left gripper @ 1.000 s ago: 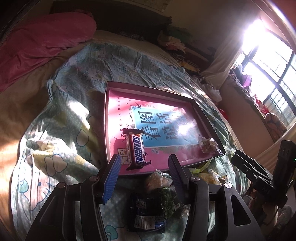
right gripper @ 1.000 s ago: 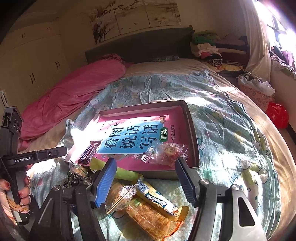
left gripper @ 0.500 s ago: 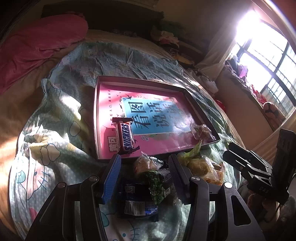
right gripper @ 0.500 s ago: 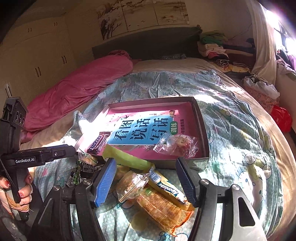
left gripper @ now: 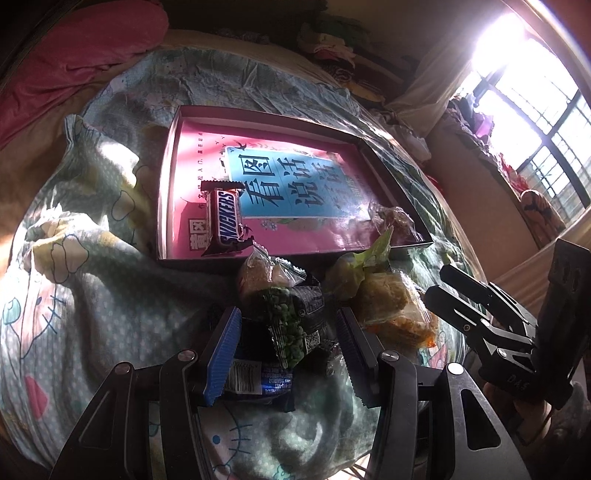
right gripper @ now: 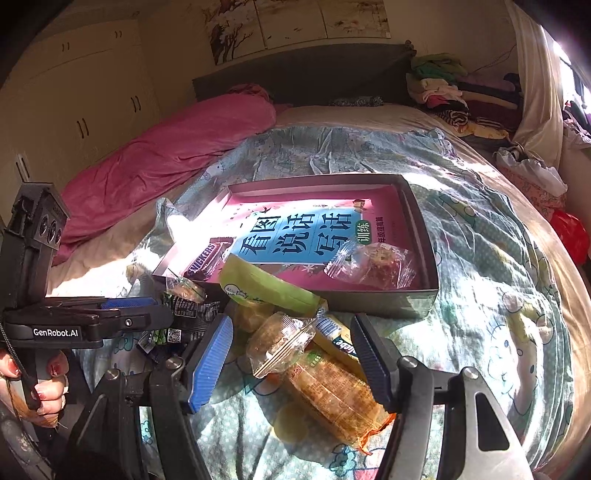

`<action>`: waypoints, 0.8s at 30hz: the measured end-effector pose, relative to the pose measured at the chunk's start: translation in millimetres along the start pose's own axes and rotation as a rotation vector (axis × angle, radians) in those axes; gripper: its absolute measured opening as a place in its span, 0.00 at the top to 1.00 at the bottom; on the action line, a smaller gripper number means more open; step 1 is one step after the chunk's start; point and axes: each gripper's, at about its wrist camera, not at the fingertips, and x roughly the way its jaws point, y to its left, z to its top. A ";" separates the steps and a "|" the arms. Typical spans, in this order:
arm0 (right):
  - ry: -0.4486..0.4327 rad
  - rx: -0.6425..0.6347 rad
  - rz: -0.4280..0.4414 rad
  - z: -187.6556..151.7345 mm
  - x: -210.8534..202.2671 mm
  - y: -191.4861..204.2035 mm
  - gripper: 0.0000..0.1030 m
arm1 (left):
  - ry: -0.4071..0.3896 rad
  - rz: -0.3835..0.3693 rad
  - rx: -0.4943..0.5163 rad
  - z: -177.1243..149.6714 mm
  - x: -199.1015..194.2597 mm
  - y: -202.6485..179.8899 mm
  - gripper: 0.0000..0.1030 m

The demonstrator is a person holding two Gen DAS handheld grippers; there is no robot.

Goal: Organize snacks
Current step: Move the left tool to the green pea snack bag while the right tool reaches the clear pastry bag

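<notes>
Left view: green pea packet (left gripper: pixel 291 325), right view: wardrobe (right gripper: pixel 85 107), paintings (right gripper: pixel 295 22)

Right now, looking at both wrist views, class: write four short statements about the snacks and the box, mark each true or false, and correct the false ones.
1. The Snickers bar lies inside the pink box. True.
2. The green pea packet is inside the box. False: it lies on the bedspread between the left gripper's open fingers.
3. The right gripper is open. True.
4. The box holds no clear-wrapped snack. False: a clear-wrapped snack lies in it.
</notes>
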 end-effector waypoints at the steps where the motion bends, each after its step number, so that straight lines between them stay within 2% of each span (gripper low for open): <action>1: 0.003 -0.002 0.001 -0.7 0.7 0.6 0.36 | 0.004 -0.002 0.003 -1.2 0.8 -1.9 0.47; 10: 0.023 -0.032 0.007 -4.6 4.8 8.2 0.36 | 0.039 0.011 0.026 -6.9 9.4 -11.2 0.50; 18: 0.064 -0.044 0.011 -11.4 17.7 10.4 0.36 | 0.048 -0.022 0.005 -7.7 15.4 -9.5 0.71; 24: 0.069 -0.081 0.029 -12.3 26.2 15.8 0.38 | 0.058 -0.052 0.011 -7.5 21.1 -13.7 0.71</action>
